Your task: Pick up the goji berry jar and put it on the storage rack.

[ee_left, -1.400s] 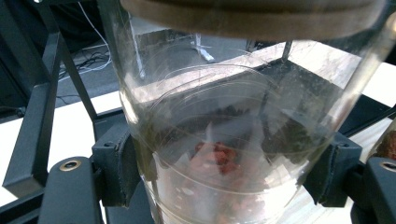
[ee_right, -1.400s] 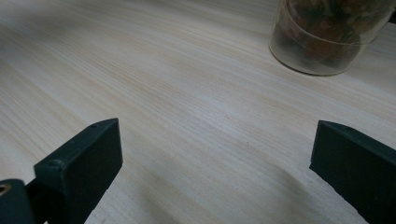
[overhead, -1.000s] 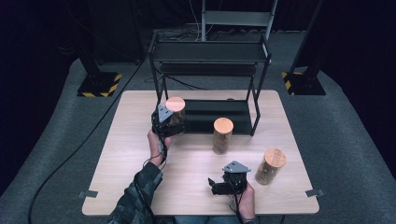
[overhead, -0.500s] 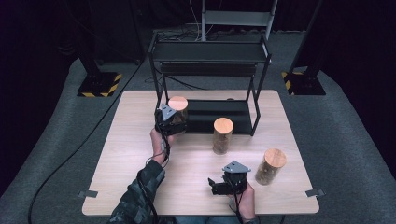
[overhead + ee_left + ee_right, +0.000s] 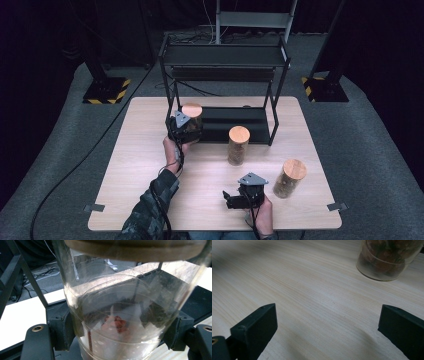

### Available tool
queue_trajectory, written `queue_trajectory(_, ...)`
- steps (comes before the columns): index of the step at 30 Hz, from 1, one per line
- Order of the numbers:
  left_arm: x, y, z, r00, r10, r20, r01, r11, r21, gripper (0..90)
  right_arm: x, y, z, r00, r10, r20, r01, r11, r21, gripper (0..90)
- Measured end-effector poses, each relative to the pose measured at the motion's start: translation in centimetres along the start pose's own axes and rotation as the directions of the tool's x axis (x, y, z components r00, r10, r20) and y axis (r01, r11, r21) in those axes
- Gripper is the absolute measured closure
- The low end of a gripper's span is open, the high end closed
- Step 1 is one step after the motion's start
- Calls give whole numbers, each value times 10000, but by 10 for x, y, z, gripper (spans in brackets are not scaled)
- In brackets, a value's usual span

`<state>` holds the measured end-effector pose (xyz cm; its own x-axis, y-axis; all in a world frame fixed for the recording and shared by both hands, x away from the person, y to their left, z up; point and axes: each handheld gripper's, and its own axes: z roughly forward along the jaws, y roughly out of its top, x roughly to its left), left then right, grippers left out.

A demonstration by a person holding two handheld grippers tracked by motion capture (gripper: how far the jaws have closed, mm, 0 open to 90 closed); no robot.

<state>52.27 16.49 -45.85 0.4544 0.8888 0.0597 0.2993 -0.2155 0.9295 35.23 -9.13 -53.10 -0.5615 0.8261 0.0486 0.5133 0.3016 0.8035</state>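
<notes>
- A pale wooden worktop (image 5: 130,165) sits on grey carpet in a dark room, seen from above; a person's two forearms come in from the near edge, each hand holding a gripper.
- At the left, the left gripper (image 5: 186,131) is clamped on a clear glass jar with a round wooden lid (image 5: 191,114). In the left gripper view its two black pads (image 5: 63,331) press on opposite sides of the jar's lower wall, low enough to hold the jar upright and steady.
- That jar (image 5: 125,315) holds a little reddish content near its bottom. It stands at the left front edge of the black metal rack (image 5: 225,57), over the rack's low black tray. Whether it rests on the tray or is held just above it, I cannot tell. Judging by this position, the jar is probably being put on the rack or taken from it.
- In the middle, a second lidded jar (image 5: 238,145) stands upright on the worktop just in front of the rack, apart from both grippers.
- Nearer the person, the right gripper (image 5: 231,199) rests low at the near edge with its jaws wide apart and nothing between them. It looks to be waiting.
- In the right gripper view, bare wood grain lies between the jaws, and the base of a jar with brownish contents (image 5: 387,262) stands farther off.
- At the right, a third lidded jar (image 5: 290,178) leans slightly, well apart from the rack and within likely easy reach of the right gripper.
</notes>
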Motion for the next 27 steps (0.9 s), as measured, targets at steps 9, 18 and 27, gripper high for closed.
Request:
queue_trajectory(9,-2,2,6,10000,16,-48,-16,10000,-36,245,0,0,0,10000,-5,-11,5,10000,-7,13)
queue_trajectory(18,-1,2,12,9999,-111,-27,111,9999,58,245,0,0,0,10000,1,-39,-1,10000,-42,13)
queue_trajectory(27,-2,1,21,10000,-3,-38,4,9997,258,245,0,0,0,10000,12,-49,-12,10000,-59,13)
